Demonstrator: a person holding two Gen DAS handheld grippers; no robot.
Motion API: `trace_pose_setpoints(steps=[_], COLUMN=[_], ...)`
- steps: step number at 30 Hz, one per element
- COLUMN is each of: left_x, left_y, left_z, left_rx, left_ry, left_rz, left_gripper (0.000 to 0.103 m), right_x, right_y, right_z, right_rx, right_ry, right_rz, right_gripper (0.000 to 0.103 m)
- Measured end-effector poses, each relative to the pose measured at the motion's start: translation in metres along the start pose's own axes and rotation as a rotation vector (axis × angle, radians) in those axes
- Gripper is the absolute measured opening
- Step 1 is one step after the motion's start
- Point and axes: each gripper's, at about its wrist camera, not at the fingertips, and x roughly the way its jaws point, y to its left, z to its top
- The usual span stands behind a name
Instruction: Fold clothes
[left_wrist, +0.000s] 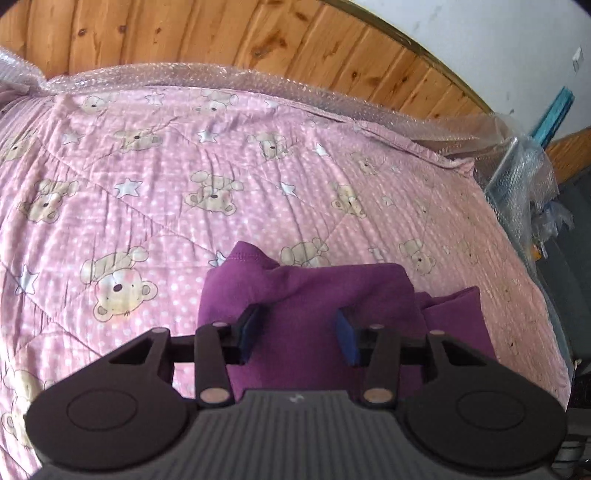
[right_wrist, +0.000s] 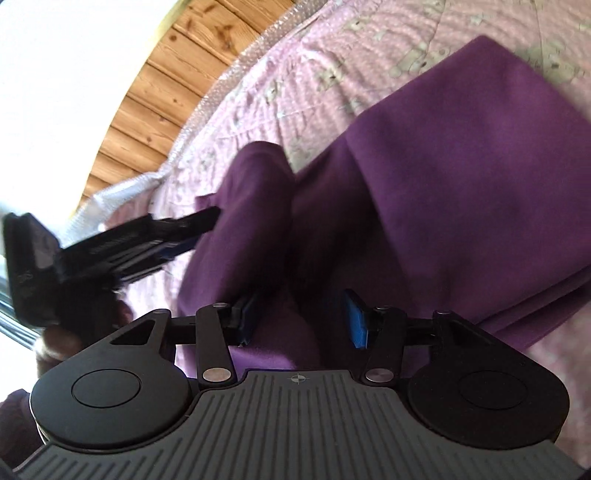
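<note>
The purple garment (left_wrist: 306, 295) lay on a pink quilt (left_wrist: 147, 184) printed with teddy bears and white stars, near the edge of the bed closest to the cameras. In the left wrist view it was already folded into a compact bundle, with one hemmed corner sticking up at its far left and a flatter part spreading to the right.

The left gripper (left_wrist: 299, 332) hung over the near part of this bundle. Its two blue pads (left_wrist: 347, 341) stood apart at a middle width, with the purple cloth visible between them, but the pads did not press on it, so nothing was held.

The right gripper (right_wrist: 301, 317) was also over the garment (right_wrist: 461, 177), which in this view showed a broad folded panel to the right and a rolled, darker fold toward the left. Its fingers were parted at a middle width too, and the cloth below them was not pinched.

In the right wrist view, the left gripper (right_wrist: 192, 229) came in from the left side, blurred, with its tip at the left edge of the garment; I could not tell there if it touched the cloth.

Behind the bed stood a wooden panelled wall (left_wrist: 184, 40), and bubble wrap (left_wrist: 166, 75) ran along the far edge of the quilt.
</note>
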Motion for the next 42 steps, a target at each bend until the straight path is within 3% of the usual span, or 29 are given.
trace_pose_setpoints(steps=[3,6,7,9,11,12,14,16,19,22,24,26,27,30,32,34,36,38,40,42], left_x=[-0.017,0.0,0.01,0.028,0.042,0.044,0.046,0.044,0.031,0.019,0.035,0.06,0.064,0.065,0.049,0.015,-0.03,-0.052,-0.049,-0.035], left_y=[0.001,0.006,0.009,0.021,0.023,0.019,0.014,0.017,0.016,0.016,0.018,0.021,0.021,0.01,0.003,0.003,0.007,0.005,0.003,0.004], left_z=[-0.003,-0.001,0.0,0.002,0.002,0.001,-0.001,0.001,0.012,0.027,0.034,0.035,0.035,0.034,0.033,0.031,0.016,-0.01,-0.042,-0.074], left_rx=[-0.016,-0.009,-0.007,-0.036,-0.009,0.032,0.08,0.054,0.021,0.036,0.043,0.065,0.069,0.097,0.104,0.072,0.04,0.014,0.03,0.04], left_ry=[-0.051,-0.013,0.002,0.026,0.03,0.023,0.016,0.03,0.046,0.025,0.065,0.103,0.087,0.082,0.088,0.053,-0.006,0.017,0.089,0.169], left_rz=[-0.055,-0.005,0.038,0.048,0.086,0.107,0.131,0.12,0.08,0.005,-0.007,0.04,0.038,0.107,0.134,0.077,-0.014,-0.089,-0.093,-0.067], left_gripper=[0.049,0.048,0.048,0.053,0.055,0.055,0.057,0.057,0.047,0.046,0.046,0.044,0.044,0.039,0.037,0.037,0.043,0.044,0.042,0.042], right_x=[-0.013,-0.027,-0.025,-0.002,0.034,0.048,0.05,0.046,0.045,0.018,0.007,0.015,0.023,0.022,0.018,0.013,-0.004,-0.018,-0.006,0.035], right_y=[0.007,0.034,0.043,0.059,0.06,0.056,0.054,0.059,0.067,0.076,0.085,0.084,0.078,0.063,0.067,0.068,0.07,0.08,0.084,0.083], right_z=[0.006,0.016,0.02,0.021,0.014,0.009,-0.005,-0.013,-0.005,0.0,-0.012,-0.028,-0.04,-0.06,-0.056,-0.038,-0.015,0.009,0.034,0.048], right_rx=[-0.078,-0.226,-0.284,-0.418,-0.543,-0.592,-0.702,-0.754,-0.723,-0.674,-0.699,-0.711,-0.712,-0.679,-0.647,-0.57,-0.499,-0.51,-0.528,-0.558], right_ry=[-0.047,-0.135,-0.134,-0.051,0.069,0.098,0.05,0.015,0.04,0.003,-0.002,0.041,0.066,-0.002,0.023,0.072,0.034,-0.057,-0.064,0.0], right_rz=[-0.066,-0.064,-0.041,-0.029,-0.105,-0.129,-0.141,-0.167,-0.166,-0.124,-0.097,-0.112,-0.135,-0.132,-0.14,-0.109,-0.079,-0.09,-0.091,-0.126], right_gripper=[0.052,0.052,0.052,0.051,0.043,0.043,0.044,0.044,0.046,0.044,0.044,0.042,0.042,0.043,0.043,0.042,0.04,0.041,0.041,0.041])
